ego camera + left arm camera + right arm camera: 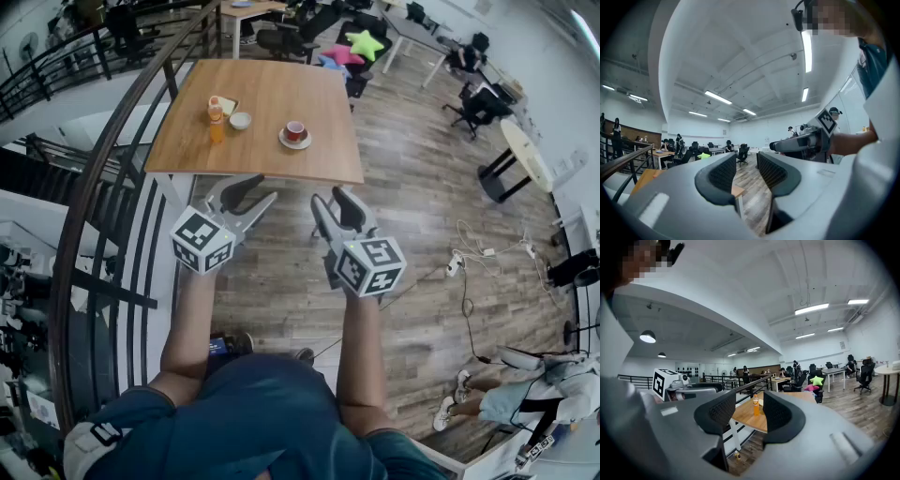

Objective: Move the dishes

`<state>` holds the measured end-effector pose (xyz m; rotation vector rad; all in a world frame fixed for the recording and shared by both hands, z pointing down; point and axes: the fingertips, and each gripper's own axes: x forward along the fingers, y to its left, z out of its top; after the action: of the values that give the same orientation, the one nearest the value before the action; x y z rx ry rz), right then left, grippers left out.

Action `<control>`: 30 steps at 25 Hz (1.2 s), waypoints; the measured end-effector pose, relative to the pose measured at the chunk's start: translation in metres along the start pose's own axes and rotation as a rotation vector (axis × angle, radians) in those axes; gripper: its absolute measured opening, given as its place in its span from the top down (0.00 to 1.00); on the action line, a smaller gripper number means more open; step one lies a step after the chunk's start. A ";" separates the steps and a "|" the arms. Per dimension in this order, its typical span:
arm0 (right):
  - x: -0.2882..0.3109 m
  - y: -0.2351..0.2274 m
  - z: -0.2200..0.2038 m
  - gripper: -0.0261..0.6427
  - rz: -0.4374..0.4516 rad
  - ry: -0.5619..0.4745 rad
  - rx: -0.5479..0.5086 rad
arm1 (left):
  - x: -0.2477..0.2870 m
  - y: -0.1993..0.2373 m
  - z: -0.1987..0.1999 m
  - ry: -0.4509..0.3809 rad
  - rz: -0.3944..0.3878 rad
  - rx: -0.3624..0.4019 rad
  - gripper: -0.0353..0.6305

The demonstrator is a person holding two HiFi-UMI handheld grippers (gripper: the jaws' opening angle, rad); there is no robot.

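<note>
Bottle, bowl, cup on table

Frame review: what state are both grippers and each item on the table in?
Left gripper: open, empty, short of the table.
Right gripper: open, empty.
Red cup: upright on its saucer.
Orange bottle: standing upright.
White bowl: upright, beside the bottle.

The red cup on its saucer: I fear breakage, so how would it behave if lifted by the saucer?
The red cup seems to sit loose on the saucer, so it may slide or tip if tilted. Both look like glazed ceramic: probably stiff, slippery, chippable.
</note>
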<state>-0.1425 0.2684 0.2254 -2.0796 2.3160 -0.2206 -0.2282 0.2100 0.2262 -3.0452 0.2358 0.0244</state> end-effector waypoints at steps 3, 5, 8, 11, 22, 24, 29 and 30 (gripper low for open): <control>0.004 -0.002 0.000 0.69 -0.004 0.005 0.001 | 0.002 0.003 -0.002 0.003 -0.003 -0.004 0.73; 0.007 -0.003 -0.001 0.69 -0.008 0.010 0.001 | 0.002 0.007 -0.003 0.003 -0.003 -0.007 0.72; 0.013 -0.003 -0.005 0.69 -0.018 0.017 0.002 | 0.001 0.014 -0.007 0.004 -0.005 -0.014 0.73; 0.020 -0.001 -0.007 0.69 -0.028 0.023 0.004 | -0.002 0.022 -0.010 0.004 -0.009 -0.018 0.72; 0.043 0.013 0.003 0.69 -0.053 -0.010 0.060 | -0.012 0.052 -0.007 -0.025 -0.045 -0.037 0.72; 0.047 0.012 0.004 0.69 -0.056 -0.011 0.062 | -0.010 0.056 -0.005 -0.038 -0.050 -0.041 0.72; 0.065 -0.005 -0.001 0.69 -0.055 -0.015 0.070 | 0.004 0.069 -0.017 -0.038 -0.048 -0.049 0.72; 0.067 -0.007 -0.001 0.69 -0.054 -0.015 0.076 | 0.005 0.072 -0.018 -0.034 -0.045 -0.052 0.72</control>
<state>-0.1434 0.2013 0.2323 -2.1022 2.2085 -0.2881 -0.2347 0.1366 0.2376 -3.0976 0.1668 0.0801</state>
